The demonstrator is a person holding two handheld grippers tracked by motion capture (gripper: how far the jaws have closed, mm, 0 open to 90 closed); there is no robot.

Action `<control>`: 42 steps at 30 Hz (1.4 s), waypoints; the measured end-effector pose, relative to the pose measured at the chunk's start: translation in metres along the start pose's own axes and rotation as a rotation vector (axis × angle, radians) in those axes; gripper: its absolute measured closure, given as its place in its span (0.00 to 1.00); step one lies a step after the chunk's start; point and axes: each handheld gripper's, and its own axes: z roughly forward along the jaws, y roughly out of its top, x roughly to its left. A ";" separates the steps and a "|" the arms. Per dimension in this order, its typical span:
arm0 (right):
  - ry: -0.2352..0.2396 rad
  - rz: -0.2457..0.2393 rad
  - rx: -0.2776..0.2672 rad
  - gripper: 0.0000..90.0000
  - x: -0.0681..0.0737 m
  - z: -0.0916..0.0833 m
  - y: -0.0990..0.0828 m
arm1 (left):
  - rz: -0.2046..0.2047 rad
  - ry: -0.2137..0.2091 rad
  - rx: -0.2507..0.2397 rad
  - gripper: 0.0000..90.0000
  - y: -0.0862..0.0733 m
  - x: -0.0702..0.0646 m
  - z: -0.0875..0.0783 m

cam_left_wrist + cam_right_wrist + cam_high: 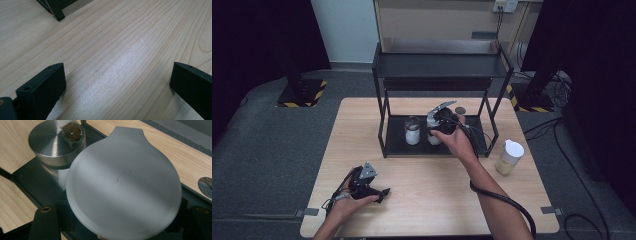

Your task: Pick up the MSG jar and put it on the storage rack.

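A black two-tier rack [439, 65] stands on the wooden table [427, 200]. On its lower shelf [32, 180] are two jars. The left jar [412, 131] has white contents and a round metal lid [50, 142] with a brown knob. The right jar [433, 138] carries a pale lid with a pouring tab [123, 185]. My right gripper [441, 121] [122, 216] is over this jar, open, one jaw on either side below the lid; the jar's body is hidden. My left gripper [379, 192] [117, 85] rests low on the table near the front left, open with bare wood between its jaws.
A third jar [509, 157] with a white lid and yellowish contents stands on the table right of the rack. A small round metal piece [460, 110] [206, 185] lies on the wood behind the shelf. The rack's foot [56, 11] is ahead of my left gripper.
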 end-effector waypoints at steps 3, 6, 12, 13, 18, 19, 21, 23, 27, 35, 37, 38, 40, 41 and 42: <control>0.000 0.001 0.004 0.35 -0.001 0.004 0.002 | 0.000 0.000 0.000 0.00 0.000 0.000 0.000; 0.002 0.007 0.000 0.35 -0.001 0.007 0.003 | 0.000 0.000 0.000 0.00 0.000 0.000 0.000; 0.012 0.012 0.005 0.34 -0.004 0.009 0.005 | 0.000 0.000 0.000 0.00 0.000 0.000 0.000; 0.014 0.013 0.004 0.34 -0.005 0.009 0.005 | 0.000 0.000 0.000 0.00 0.000 0.000 0.000; 0.021 0.020 -0.003 0.34 -0.008 0.010 0.003 | 0.000 0.000 0.000 0.00 0.000 0.000 0.000; 0.022 0.024 -0.001 0.34 -0.009 0.010 0.003 | 0.000 0.000 0.000 0.00 0.000 0.000 0.000; 0.025 0.032 -0.001 0.34 -0.010 0.010 0.002 | 0.000 0.000 0.000 0.00 0.000 0.000 0.000; 0.027 0.033 0.003 0.34 -0.011 0.010 0.003 | 0.000 0.000 0.000 0.00 0.000 0.000 0.000; 0.029 0.032 0.004 0.34 -0.012 0.010 0.004 | 0.000 0.000 0.000 0.00 0.000 0.000 0.000; 0.035 0.033 0.003 0.31 -0.013 0.011 0.001 | -0.001 0.000 0.000 0.00 0.000 0.000 0.000; 0.040 0.036 0.008 0.27 -0.013 0.013 0.001 | 0.000 0.000 0.000 0.00 0.000 0.000 0.000; 0.042 0.039 0.005 0.25 -0.014 0.014 0.000 | 0.000 0.000 0.000 0.00 0.000 0.000 0.000; 0.044 0.044 0.001 0.23 -0.015 0.014 -0.001 | 0.000 0.000 0.000 0.00 0.000 0.000 0.000; 0.044 0.043 0.001 0.21 -0.014 0.014 -0.001 | 0.000 0.000 0.000 0.00 0.000 0.000 0.000; 0.042 0.037 0.003 0.20 -0.014 0.014 -0.001 | 0.000 0.000 0.000 0.00 0.000 0.000 0.000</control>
